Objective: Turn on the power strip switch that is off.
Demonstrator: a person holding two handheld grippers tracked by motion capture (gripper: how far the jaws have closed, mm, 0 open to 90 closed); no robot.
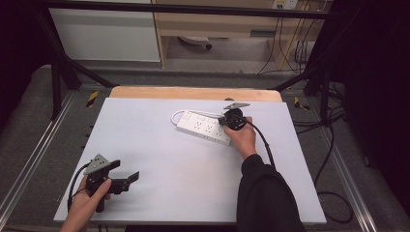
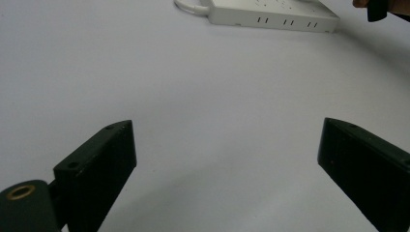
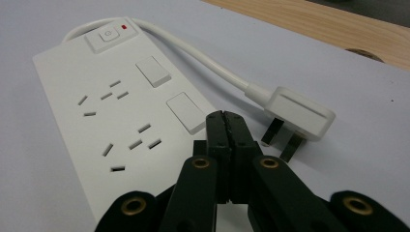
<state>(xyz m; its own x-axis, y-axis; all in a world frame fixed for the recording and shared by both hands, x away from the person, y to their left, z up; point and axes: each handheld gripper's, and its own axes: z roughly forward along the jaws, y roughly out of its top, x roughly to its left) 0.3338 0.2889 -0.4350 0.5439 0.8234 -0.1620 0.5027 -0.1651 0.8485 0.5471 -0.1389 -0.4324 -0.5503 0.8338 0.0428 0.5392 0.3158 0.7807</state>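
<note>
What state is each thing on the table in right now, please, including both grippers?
power strip: lying flat, every socket empty, red light beside its switch
plug: unplugged, lying on the table beside the strip
left gripper: open, nothing between its jaws
right gripper: shut, empty, over the strip's edge

Grey carpet floor (image 1: 29,111), wooden shelving (image 1: 217,24) behind.

Hidden and cut-off parts around the white plastic power strip (image 1: 203,128)

In the high view, the right hand (image 1: 243,137) and black right gripper (image 1: 234,119) cover the strip's end toward the right edge of the pale grey table top (image 1: 159,159), and its sockets are too small to read. The right gripper view cuts off the strip's near end, and the left gripper view its top.
</note>
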